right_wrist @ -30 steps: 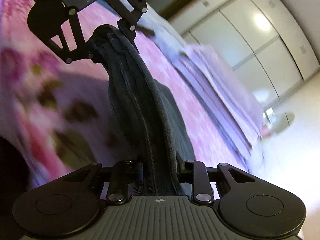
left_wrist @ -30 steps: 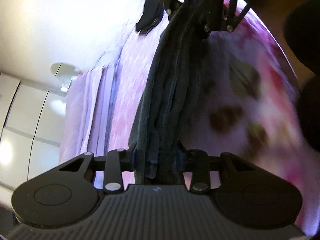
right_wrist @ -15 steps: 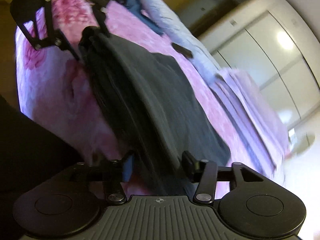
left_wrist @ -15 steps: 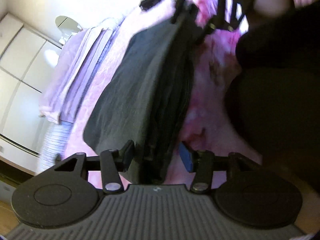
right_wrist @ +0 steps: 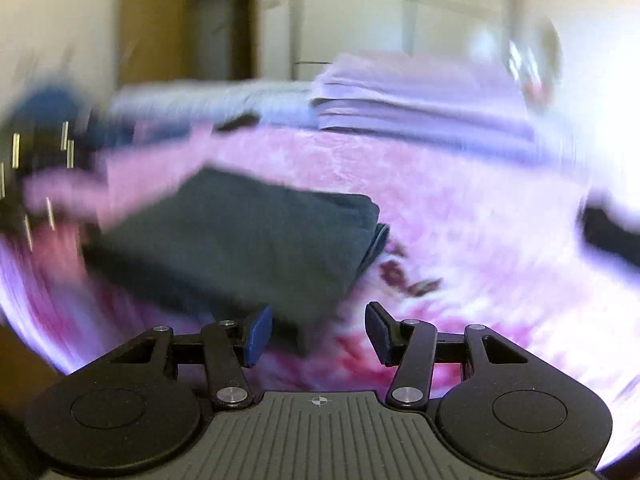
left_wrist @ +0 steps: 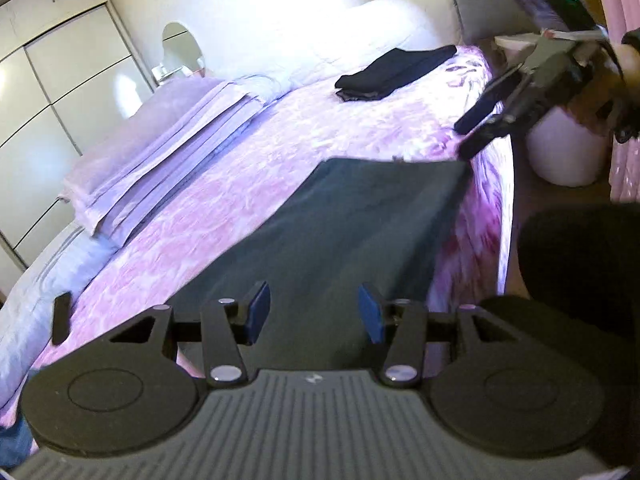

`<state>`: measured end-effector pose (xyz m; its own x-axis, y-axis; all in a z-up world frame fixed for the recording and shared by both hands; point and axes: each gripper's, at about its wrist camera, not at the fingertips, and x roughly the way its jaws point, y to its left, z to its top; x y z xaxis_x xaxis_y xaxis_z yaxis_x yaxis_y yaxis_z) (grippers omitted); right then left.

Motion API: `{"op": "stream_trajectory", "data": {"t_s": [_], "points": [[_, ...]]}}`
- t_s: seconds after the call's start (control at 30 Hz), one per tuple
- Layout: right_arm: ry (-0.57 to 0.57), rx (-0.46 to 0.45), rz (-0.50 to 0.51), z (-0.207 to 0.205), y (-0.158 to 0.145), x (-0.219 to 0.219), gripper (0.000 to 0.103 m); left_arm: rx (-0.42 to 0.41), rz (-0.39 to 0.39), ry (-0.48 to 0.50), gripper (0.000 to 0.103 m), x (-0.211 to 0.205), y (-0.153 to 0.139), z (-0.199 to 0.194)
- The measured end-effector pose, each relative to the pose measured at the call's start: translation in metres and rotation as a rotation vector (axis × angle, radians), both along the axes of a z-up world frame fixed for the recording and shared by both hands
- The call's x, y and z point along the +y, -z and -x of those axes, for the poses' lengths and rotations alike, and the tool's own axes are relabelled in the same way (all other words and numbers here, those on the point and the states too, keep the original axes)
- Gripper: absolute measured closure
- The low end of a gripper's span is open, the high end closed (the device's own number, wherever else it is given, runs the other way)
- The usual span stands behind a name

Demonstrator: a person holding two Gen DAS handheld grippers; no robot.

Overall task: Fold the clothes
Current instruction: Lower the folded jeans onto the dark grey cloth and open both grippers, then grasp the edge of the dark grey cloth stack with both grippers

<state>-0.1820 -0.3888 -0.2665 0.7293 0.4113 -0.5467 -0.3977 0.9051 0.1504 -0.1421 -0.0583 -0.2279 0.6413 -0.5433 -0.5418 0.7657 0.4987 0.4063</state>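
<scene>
The dark garment (left_wrist: pixel 352 232) lies flat on the pink floral bedspread (left_wrist: pixel 248 184), folded into a long rectangle near the bed's edge. In the left wrist view the left gripper (left_wrist: pixel 314 312) hangs just above the near end of the cloth, its blue pads (left_wrist: pixel 256 312) spread wide with nothing between them. The right gripper (left_wrist: pixel 476 132) shows in that same view at the far corner of the garment, tilted down toward the bed edge — from here it cannot be told whether it touches the cloth.

The right wrist view is blurred, yet its own fingers stand clearly apart and empty, and the garment (right_wrist: pixel 240 236) sits ahead and to the left, its folded layers showing at the right edge.

Farther up the bed a second folded black garment (left_wrist: pixel 396 70) rests near the pillow (left_wrist: pixel 360 32). A stack of lilac bedding (left_wrist: pixel 168 148) lies along the far side, and a small black object (left_wrist: pixel 62 316) sits near the left edge — too small to identify. White wardrobes (left_wrist: pixel 52 92) line the wall.
</scene>
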Motion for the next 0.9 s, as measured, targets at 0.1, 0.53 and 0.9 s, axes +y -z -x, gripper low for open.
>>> {"op": "stream_trajectory", "data": {"t_s": [0.1,0.53,0.9], "points": [[0.056,0.093,-0.219,-0.028,-0.007,-0.018,0.052,0.059,-0.01,-0.003,0.058,-0.022,0.019,-0.032],[0.041,0.232,-0.434,-0.133,0.012,-0.041,0.096,0.122,0.0,-0.066,0.06,-0.042,0.039,-0.063],[0.02,0.206,-0.338,-0.149,0.017,-0.046,0.095,0.166,-0.064,-0.073,0.062,-0.056,0.049,-0.071]]}}
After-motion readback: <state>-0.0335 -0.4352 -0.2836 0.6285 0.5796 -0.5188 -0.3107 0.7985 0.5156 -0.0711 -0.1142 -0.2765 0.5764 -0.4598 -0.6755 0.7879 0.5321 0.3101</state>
